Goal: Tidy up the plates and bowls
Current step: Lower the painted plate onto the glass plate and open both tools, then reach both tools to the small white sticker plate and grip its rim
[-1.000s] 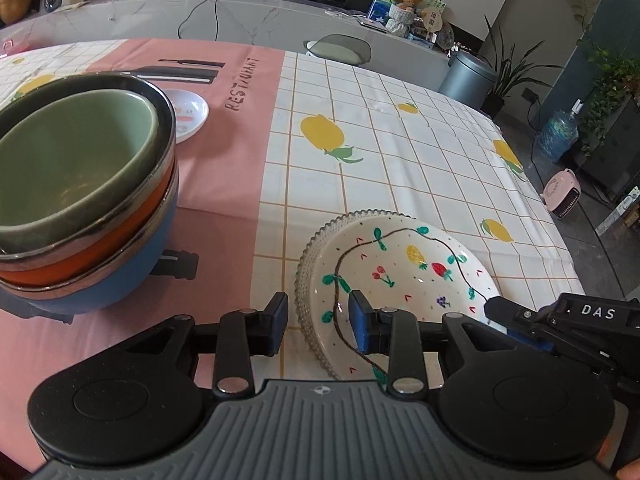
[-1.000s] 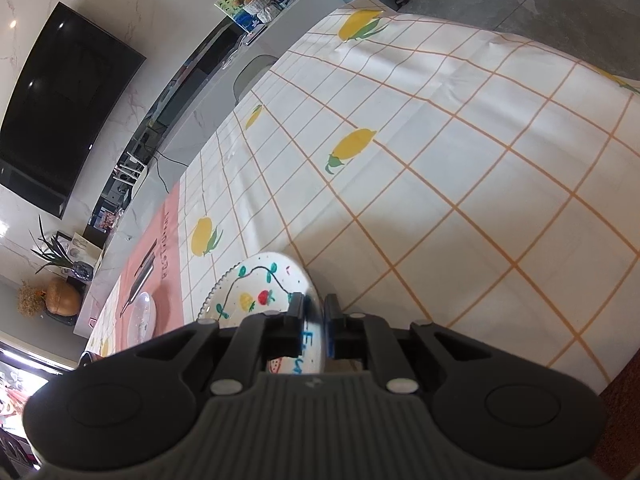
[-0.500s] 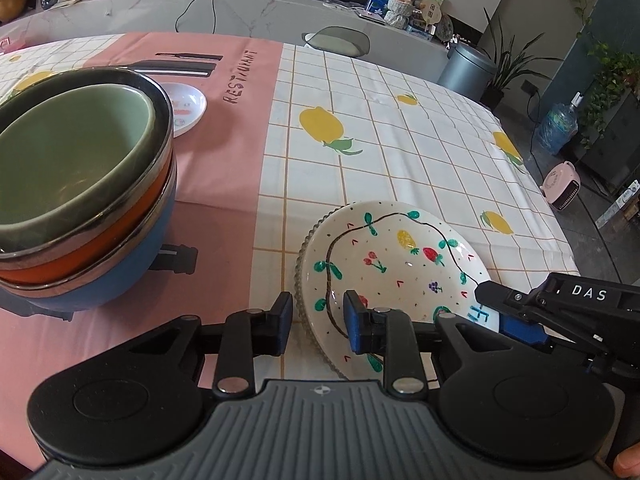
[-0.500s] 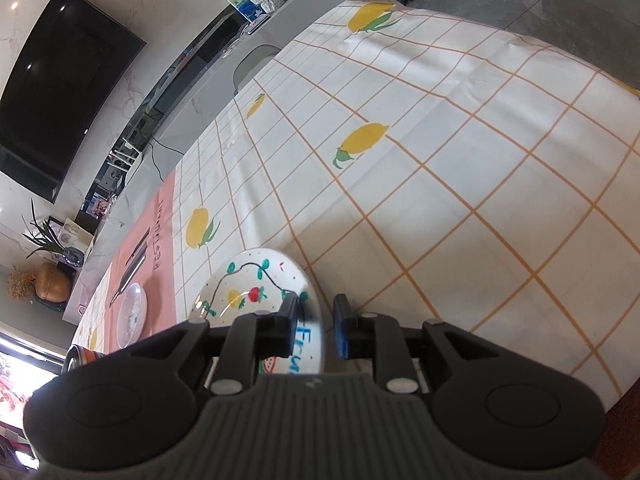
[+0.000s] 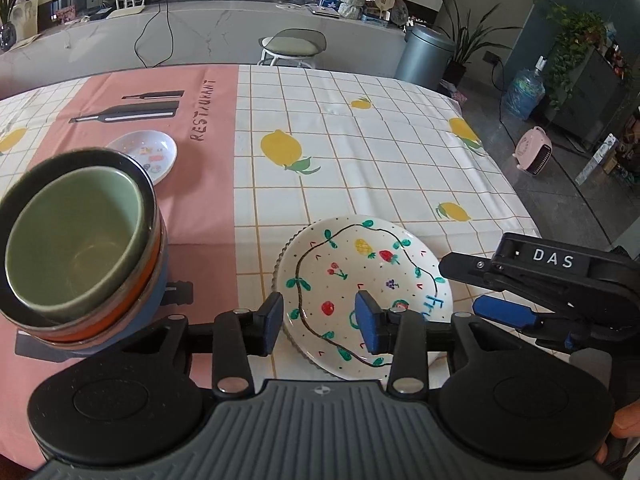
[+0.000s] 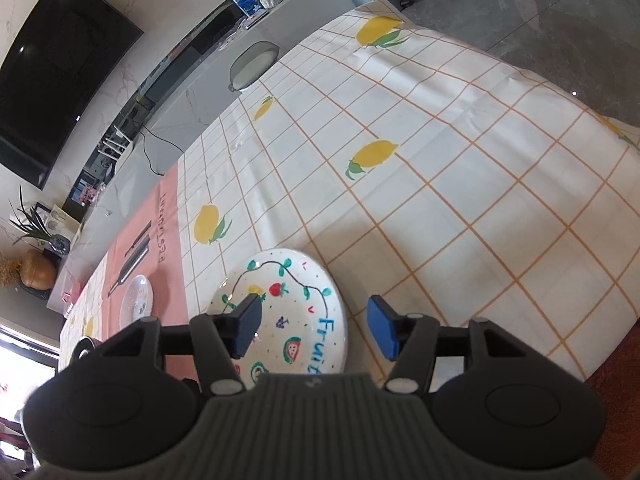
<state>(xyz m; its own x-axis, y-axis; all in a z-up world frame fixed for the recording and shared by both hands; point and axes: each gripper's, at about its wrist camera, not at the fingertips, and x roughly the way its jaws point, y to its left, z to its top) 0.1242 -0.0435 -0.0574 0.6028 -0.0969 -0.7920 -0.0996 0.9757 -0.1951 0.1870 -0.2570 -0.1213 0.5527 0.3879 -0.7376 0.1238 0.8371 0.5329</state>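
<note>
A white plate painted with fruit (image 5: 352, 276) lies flat on the table near its front edge; it also shows in the right wrist view (image 6: 292, 312). My left gripper (image 5: 320, 320) is open and empty, its jaws straddling the plate's near left rim. My right gripper (image 6: 314, 330) is open and empty just over the plate's right part; it shows from the side in the left wrist view (image 5: 500, 292). A stack of bowls (image 5: 80, 248), green in orange in blue, stands at the left. A small white saucer (image 5: 146, 154) lies behind the stack.
The table carries a pink and white checked cloth with lemons (image 5: 360, 152). Its right edge (image 5: 516, 196) drops to the floor. A stool (image 5: 290, 46), a grey bin (image 5: 426, 56) and a counter stand beyond the far edge.
My right gripper was shut on the plate's rim and has opened, letting the plate go flat on the table. My left gripper has opened wider and drawn back slightly.
</note>
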